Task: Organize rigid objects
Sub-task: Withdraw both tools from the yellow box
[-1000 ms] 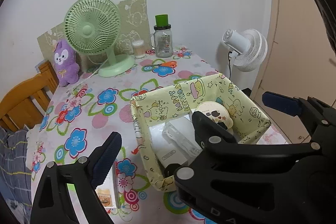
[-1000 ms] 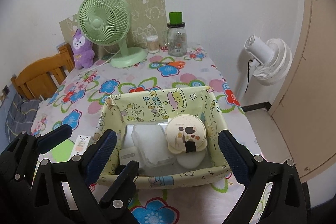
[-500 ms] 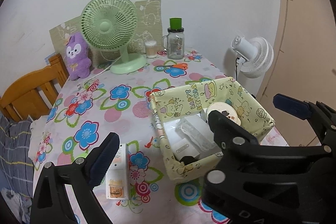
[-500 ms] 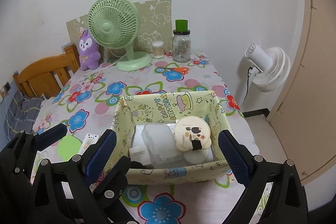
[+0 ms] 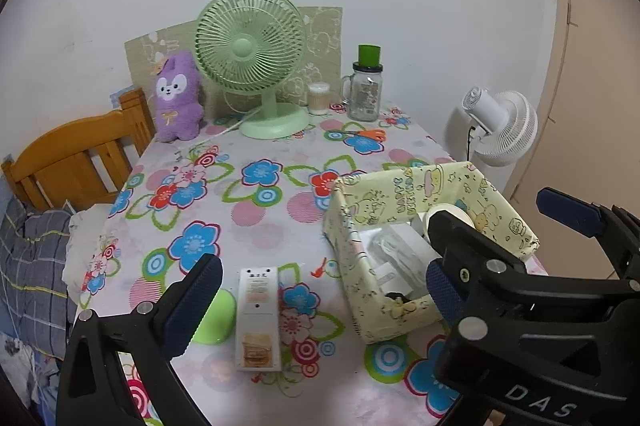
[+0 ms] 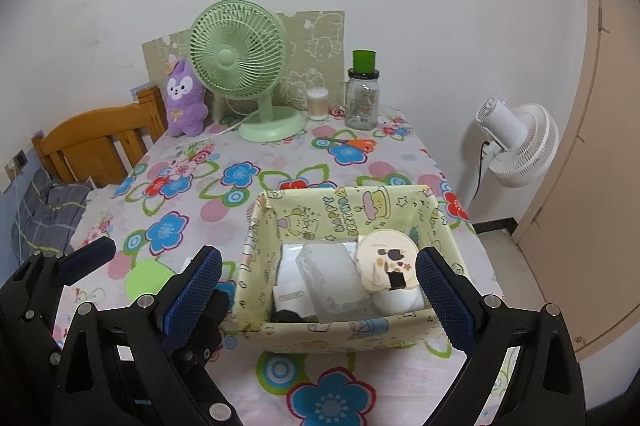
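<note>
A yellow cartoon-print storage box (image 6: 340,210) (image 5: 404,190) sits near the table's front right. It holds white boxes, a clear plastic case (image 6: 328,274) and a round cream compact (image 6: 386,260). A white remote (image 5: 257,310) lies on the flowered cloth left of the box, next to a flat green disc (image 5: 214,318). My left gripper (image 5: 320,290) is open and empty, above the remote and the box's left wall. My right gripper (image 6: 318,282) is open and empty, its fingers either side of the box; it shows in the left wrist view (image 5: 560,250).
At the back stand a green desk fan (image 6: 240,66), a purple plush (image 6: 186,98), a cotton-swab jar (image 6: 318,104) and a glass jar with green lid (image 6: 362,94). Orange scissors (image 6: 354,143) lie nearby. A wooden chair (image 6: 96,142) is left, a white fan (image 6: 516,146) right.
Both grippers have drawn back and up from the box. The remote and green disc have come into full view in the left wrist view. Both grippers stay open.
</note>
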`<state>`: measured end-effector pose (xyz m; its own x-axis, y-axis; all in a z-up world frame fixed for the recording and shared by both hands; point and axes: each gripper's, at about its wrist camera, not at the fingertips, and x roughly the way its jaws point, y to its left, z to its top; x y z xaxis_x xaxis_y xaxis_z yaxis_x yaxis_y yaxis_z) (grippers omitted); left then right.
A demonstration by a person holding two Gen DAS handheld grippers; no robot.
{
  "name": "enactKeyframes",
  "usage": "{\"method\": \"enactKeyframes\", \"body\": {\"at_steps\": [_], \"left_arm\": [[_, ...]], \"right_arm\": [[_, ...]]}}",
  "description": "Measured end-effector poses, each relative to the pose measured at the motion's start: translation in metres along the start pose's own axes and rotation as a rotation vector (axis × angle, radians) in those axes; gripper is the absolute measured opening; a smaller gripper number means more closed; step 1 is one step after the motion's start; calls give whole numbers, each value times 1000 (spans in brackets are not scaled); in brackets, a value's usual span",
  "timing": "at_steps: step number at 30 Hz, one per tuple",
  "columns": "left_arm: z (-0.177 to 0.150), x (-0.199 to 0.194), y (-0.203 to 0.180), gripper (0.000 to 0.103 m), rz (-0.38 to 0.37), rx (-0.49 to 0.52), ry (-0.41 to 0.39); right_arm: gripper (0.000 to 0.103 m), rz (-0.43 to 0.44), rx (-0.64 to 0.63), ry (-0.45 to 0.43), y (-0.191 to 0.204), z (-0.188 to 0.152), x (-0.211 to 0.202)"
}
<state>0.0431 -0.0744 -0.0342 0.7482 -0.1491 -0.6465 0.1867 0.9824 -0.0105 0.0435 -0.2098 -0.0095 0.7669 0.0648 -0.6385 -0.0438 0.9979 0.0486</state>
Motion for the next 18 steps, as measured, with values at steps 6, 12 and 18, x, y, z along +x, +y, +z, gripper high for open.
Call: {"method": "enactKeyframes", "body": {"at_steps": [6, 12, 18], "left_arm": [[0, -5, 15, 103, 14, -14, -11], [-1, -9, 31, 103, 41, -27, -11], [-3, -13, 45, 103, 53, -40, -14]], "right_arm": [[99, 17, -7, -5, 12, 3, -2], [99, 23, -26, -12, 24, 4, -4], [99, 34, -33, -9, 38, 6, -3]]}}
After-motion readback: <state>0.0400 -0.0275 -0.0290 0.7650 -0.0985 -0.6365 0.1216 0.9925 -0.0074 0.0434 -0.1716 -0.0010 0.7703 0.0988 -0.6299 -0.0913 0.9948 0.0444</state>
